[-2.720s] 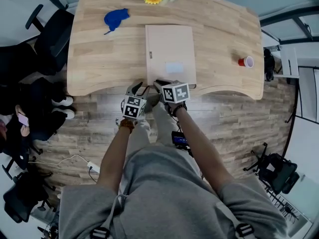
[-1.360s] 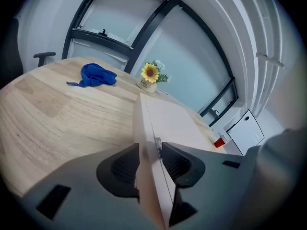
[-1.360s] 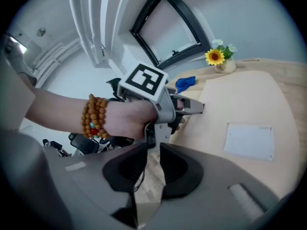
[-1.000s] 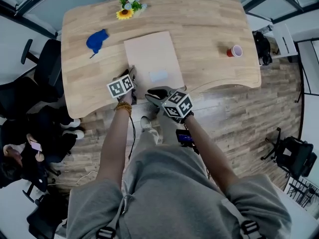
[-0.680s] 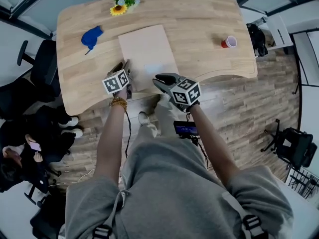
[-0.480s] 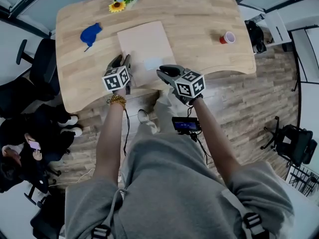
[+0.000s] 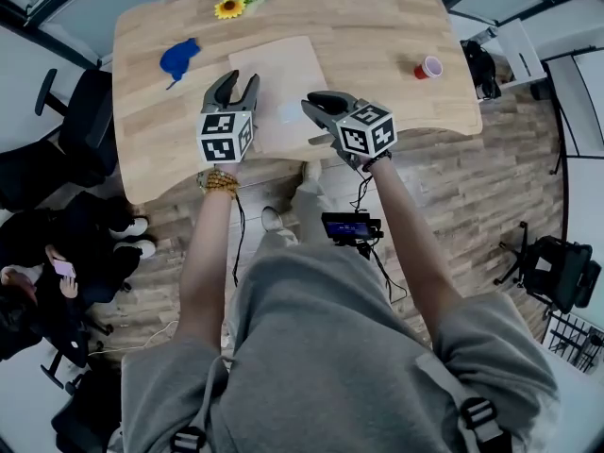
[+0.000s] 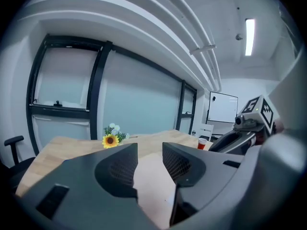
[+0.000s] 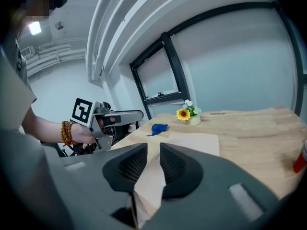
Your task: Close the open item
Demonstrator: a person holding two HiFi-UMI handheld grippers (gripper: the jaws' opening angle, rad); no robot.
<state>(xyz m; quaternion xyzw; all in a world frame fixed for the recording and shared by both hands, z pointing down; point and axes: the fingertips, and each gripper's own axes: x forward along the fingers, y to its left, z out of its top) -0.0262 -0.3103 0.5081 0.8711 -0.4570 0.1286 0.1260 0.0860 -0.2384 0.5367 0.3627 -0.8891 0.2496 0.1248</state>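
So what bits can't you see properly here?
Beige flat box: near corners, head view, hidden behind the left gripper and right gripper.
Pale label on it: too small to read.
Red cup: inside too small in head view; cut off by the right gripper view's edge.

Both arms reach forward from the body, and the bare forearms are almost parallel. The left forearm [image 7: 209, 253] is straight, with a bead bracelet [image 7: 219, 181] at the wrist. The left claw [image 7: 236, 83] points ahead, its marker cube [image 7: 225, 136] faces up, and its jaws stand clearly apart with nothing pressed between them. The right forearm [image 7: 408, 225] goes a little outward, and the right claw [image 7: 314, 105] is turned inward, toward the left one. Its jaws leave only a narrow gap and grip nothing. The two claws are near each other, not touching.
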